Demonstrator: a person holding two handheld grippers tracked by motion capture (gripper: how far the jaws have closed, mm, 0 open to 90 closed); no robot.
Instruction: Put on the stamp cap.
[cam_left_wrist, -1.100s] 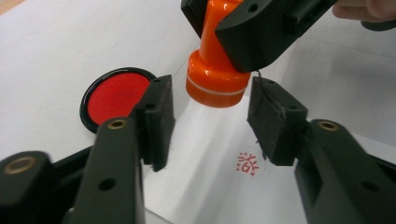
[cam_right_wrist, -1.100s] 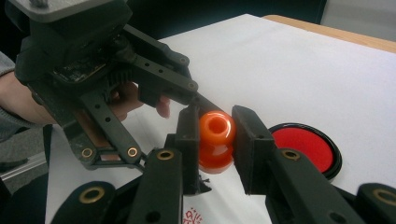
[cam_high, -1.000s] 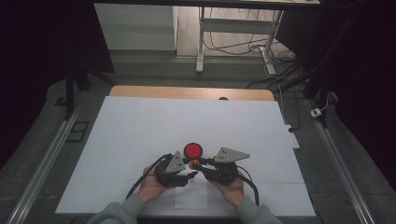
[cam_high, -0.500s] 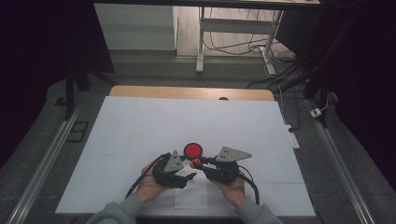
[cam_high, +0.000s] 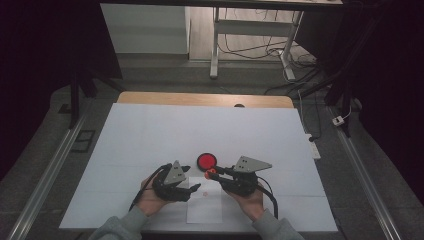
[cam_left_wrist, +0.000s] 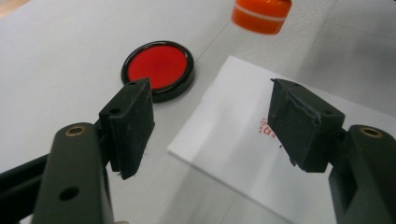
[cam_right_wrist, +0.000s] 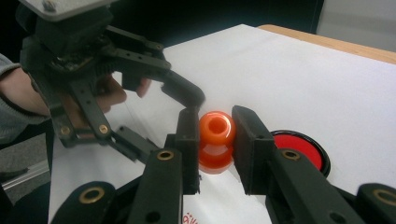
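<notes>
I have the orange stamp clenched between the fingers of my right gripper, held just off the sheet of paper and beside the red ink pad. In the right gripper view the stamp is a glossy, rounded plastic knob with a waist in the middle and a small round hollow in its top; both flat black fingers press on its sides. My left gripper is released: its fingers have just been opening and stand wide apart with nothing between them, over the near corner of the paper. The left gripper view gives me what the other does not: a faint red printed mark on the paper beside the right-hand finger, and the ridged, rubbery faces of those fingers. It also shows the ink pad whole, a shallow round black tin with a matte red disc inside, lying on the white tabletop just beyond the paper. From the high view I see both grippers close together on the near side of the ink pad, the stamp just in front of it.
</notes>
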